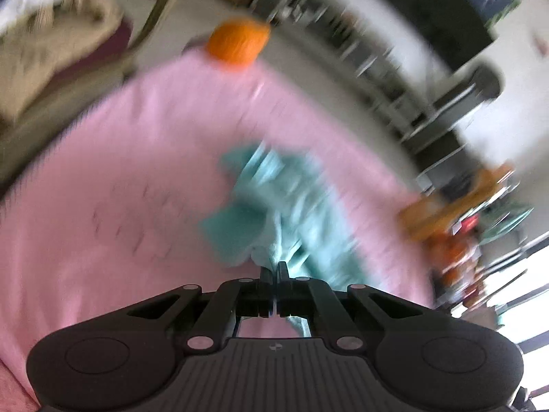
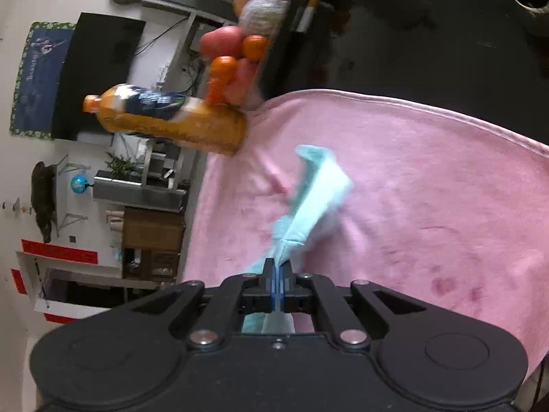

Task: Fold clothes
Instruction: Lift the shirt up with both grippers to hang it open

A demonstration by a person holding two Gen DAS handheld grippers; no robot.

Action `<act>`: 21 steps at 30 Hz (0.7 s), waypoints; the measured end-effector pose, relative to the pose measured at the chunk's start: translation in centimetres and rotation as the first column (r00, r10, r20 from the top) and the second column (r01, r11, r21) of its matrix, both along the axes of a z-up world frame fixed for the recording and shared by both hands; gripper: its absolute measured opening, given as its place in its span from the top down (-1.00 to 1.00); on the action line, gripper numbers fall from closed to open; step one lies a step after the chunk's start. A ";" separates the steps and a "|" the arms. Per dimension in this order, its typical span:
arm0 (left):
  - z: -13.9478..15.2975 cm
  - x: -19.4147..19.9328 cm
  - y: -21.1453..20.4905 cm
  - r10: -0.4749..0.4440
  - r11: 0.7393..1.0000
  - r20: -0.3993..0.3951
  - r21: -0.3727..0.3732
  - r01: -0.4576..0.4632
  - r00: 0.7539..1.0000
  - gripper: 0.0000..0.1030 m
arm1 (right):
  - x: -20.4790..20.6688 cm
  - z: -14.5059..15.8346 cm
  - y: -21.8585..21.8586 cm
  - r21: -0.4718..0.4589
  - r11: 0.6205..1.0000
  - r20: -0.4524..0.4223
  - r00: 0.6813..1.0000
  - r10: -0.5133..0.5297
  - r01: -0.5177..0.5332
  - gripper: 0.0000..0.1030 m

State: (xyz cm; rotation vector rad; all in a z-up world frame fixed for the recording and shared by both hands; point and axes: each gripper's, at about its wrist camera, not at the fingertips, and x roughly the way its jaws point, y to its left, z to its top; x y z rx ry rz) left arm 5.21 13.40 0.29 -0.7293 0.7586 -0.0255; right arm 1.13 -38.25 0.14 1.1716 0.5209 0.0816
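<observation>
In the left wrist view we see the left gripper [image 1: 273,269] at the bottom centre of the frame, its fingers pressed together on an edge of the light teal garment [image 1: 274,206]. The picture is heavily blurred, but the cloth plainly runs up from the fingertips into the middle of the frame, crumpled and bunched, over the pink cloth [image 1: 120,178] that fills most of the left and centre. At the upper centre an orange round object [image 1: 238,43] sits at the far edge of the pink cloth; we cannot tell what it is. A beige heap of fabric [image 1: 44,41] lies in the upper left corner.

In the right wrist view the right gripper [image 2: 278,266] is likewise at the bottom centre, its fingers pinching the teal garment, which rises from them as a narrow folded band toward the middle of the frame, lifted above the pink cloth. Some of the garment also shows below the fingers, between the gripper's linkages. The pink cloth covers the right half of the frame, with a few darker stains at the lower right. At its upper left edge stands a bottle of orange drink [image 2: 164,118], and just beyond it a pile of fruit [image 2: 240,55], oranges and reddish pieces. The counter itself is hidden under the pink cloth.
</observation>
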 end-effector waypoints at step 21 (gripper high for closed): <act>25.6 -19.9 1.8 0.036 0.994 0.673 0.050 -0.095 0.739 0.98 | -12.0 23.7 2.7 -0.223 0.974 0.402 0.906 0.133 -0.044 0.96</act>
